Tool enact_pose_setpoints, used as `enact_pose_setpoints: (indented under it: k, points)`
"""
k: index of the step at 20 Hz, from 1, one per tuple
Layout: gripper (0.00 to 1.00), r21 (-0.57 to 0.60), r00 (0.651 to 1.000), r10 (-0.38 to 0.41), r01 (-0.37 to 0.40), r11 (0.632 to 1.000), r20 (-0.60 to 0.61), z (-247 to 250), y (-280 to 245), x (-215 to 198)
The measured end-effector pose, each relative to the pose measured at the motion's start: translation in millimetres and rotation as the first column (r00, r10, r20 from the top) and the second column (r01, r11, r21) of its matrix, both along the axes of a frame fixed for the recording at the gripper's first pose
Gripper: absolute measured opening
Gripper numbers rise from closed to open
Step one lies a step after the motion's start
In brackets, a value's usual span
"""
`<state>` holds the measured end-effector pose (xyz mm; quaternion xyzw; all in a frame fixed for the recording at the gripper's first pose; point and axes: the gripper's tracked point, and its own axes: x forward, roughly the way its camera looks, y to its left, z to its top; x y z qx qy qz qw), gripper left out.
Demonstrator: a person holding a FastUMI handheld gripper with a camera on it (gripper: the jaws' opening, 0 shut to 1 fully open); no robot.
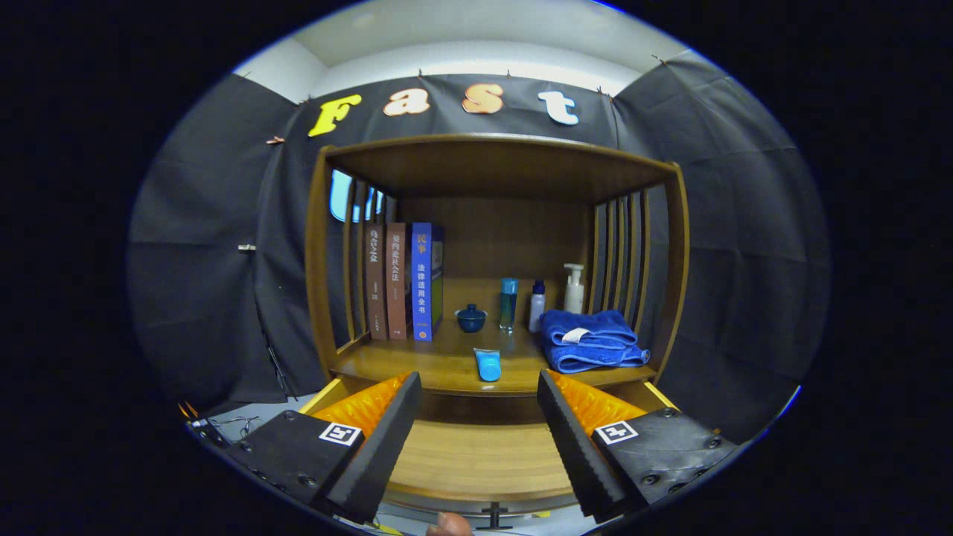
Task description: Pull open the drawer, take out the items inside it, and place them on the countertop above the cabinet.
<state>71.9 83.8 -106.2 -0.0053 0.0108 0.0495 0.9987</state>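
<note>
The wooden drawer (476, 458) stands pulled out below the cabinet's countertop (439, 361), its bare bottom showing between my fingers. My gripper (479, 417) hangs open above the drawer with nothing between the fingers. A small blue tube (488, 364) lies on the countertop near its front edge, just beyond the fingertips. Behind it stand a dark blue lidded cup (470, 318), a teal bottle (508, 303), a small white bottle (537, 306) and a white pump bottle (573, 289). A folded blue towel (590, 339) lies at the right of the countertop.
Three upright books (402, 281) stand at the left of the countertop. Slatted wooden sides and a wooden top (499, 152) enclose the shelf space. The drawer's knob (495, 514) shows at the front, with a fingertip (448, 525) of a person beside it.
</note>
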Motion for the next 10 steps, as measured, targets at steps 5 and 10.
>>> enact_pose_setpoints:
  k: [5,10]
  points:
    - [0.98,0.095,0.992,0.011,-0.023,0.995,0.126,-27.2,-4.2,-49.1]
    - [0.98,0.067,0.992,-0.027,0.019,0.998,0.119,-81.5,-21.0,-75.0]
